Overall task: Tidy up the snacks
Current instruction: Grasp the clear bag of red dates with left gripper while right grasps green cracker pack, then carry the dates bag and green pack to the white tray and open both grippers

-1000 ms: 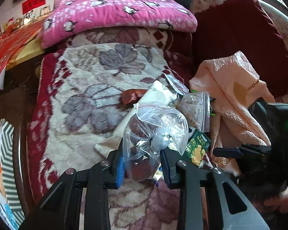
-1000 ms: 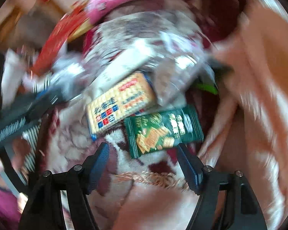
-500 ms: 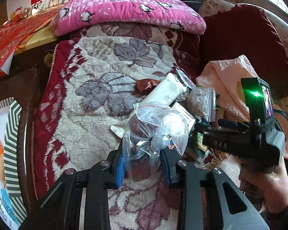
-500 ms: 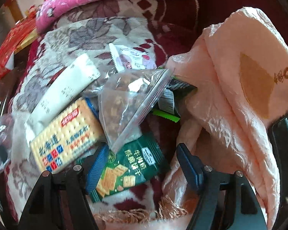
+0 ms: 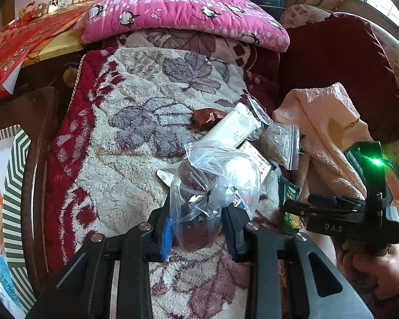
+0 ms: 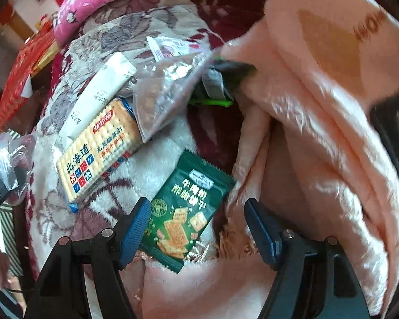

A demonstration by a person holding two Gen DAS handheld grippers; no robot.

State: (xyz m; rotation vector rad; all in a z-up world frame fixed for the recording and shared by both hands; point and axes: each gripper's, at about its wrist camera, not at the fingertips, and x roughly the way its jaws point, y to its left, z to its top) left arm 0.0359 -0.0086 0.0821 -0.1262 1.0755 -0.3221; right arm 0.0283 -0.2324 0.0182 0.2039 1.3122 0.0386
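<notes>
Green cracker packet (image 6: 185, 210) flat on the blanket (image 6: 149, 170), directly beneath right gripper (image 6: 196, 228), jaws apart astride its lower end, long axis slanting up-right. Left gripper (image 5: 196, 228) clamped on knotted clear bag (image 5: 210, 186), farther off.

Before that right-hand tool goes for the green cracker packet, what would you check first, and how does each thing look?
1. Right tongs open wide enough: ok.
2. Green cracker packet lying flat on the blanket, top uncovered: ok.
3. Packet centred between the tongs: not ok, it sits toward the left finger.
4. Peach cloth clear of the right finger: cannot tell, it lies very close.
5. Left tongs gripping the clear bag: ok.
</notes>
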